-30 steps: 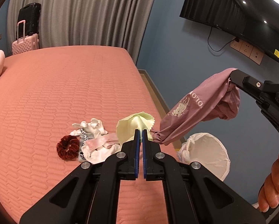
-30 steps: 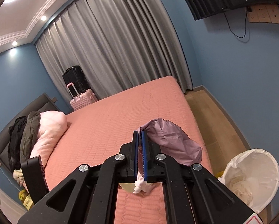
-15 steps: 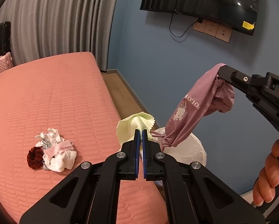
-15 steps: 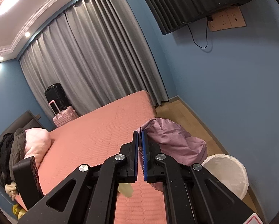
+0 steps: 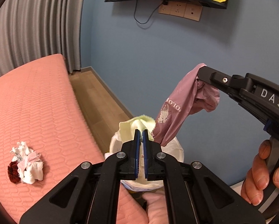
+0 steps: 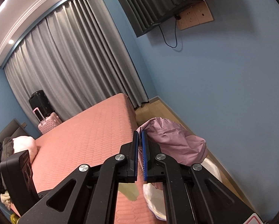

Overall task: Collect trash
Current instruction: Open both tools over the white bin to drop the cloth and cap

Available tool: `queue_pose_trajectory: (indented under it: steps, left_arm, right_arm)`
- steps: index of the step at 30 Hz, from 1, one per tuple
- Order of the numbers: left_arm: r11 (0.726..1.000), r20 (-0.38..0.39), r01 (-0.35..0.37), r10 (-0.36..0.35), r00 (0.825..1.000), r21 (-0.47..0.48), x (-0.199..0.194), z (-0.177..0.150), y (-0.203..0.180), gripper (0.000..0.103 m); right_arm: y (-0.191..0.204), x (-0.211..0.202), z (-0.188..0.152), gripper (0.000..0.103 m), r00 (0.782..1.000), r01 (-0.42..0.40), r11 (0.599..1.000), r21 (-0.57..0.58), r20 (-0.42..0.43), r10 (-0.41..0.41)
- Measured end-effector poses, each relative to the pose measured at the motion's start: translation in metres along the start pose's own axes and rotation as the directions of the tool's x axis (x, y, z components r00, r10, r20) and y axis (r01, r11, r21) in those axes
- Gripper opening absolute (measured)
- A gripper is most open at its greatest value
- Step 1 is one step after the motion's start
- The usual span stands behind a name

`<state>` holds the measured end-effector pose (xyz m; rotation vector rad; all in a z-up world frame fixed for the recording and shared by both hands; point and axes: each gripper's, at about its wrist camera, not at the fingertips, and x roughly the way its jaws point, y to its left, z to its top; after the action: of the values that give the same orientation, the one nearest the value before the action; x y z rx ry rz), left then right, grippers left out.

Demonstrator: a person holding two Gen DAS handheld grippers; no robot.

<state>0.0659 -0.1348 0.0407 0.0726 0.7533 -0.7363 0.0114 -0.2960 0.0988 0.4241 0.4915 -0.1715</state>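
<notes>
Hanging past the bed edge (image 5: 87, 123), over the white-lined bin (image 5: 176, 149) beside open floor: left gripper (image 5: 141, 130) clenched on yellow cloth (image 5: 132, 128); right gripper (image 6: 140, 131) clenched on mauve bag (image 6: 173, 140).

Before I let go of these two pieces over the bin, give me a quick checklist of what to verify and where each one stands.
1. Left tool clamped on the pale green cloth: ok.
2. Right tool clamped on the mauve plastic bag: ok.
3. Green cloth over the white-lined bin: ok, the bin sits right behind and below it.
4. Mauve plastic bag over the bin: cannot tell; its lower end hangs near the rim, its top lies off to the side.
5. Bin has room: cannot tell, the inside is hidden.
6. Bed cleared: not ok, a heap of white pieces and a dark red scrunchie lie on it.
</notes>
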Motion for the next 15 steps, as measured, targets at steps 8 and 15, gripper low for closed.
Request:
queue_pose_trajectory:
  steps: [8,15]
  left_arm:
    - [1.0,-0.032,0.007,-0.007,0.999,-0.019,0.021,0.006,-0.007,0.026]
    - [0.997,0.005,-0.042,0.042,0.999,-0.059,0.016,0.005,0.004,0.063]
  right_arm:
    - [-0.009,0.008,-0.001,0.01,0.999,0.029,1.0,-0.011,-0.013,-0.029]
    - [-0.012,0.008,-0.008,0.019,0.999,0.033,0.999,0.003,-0.021,-0.033]
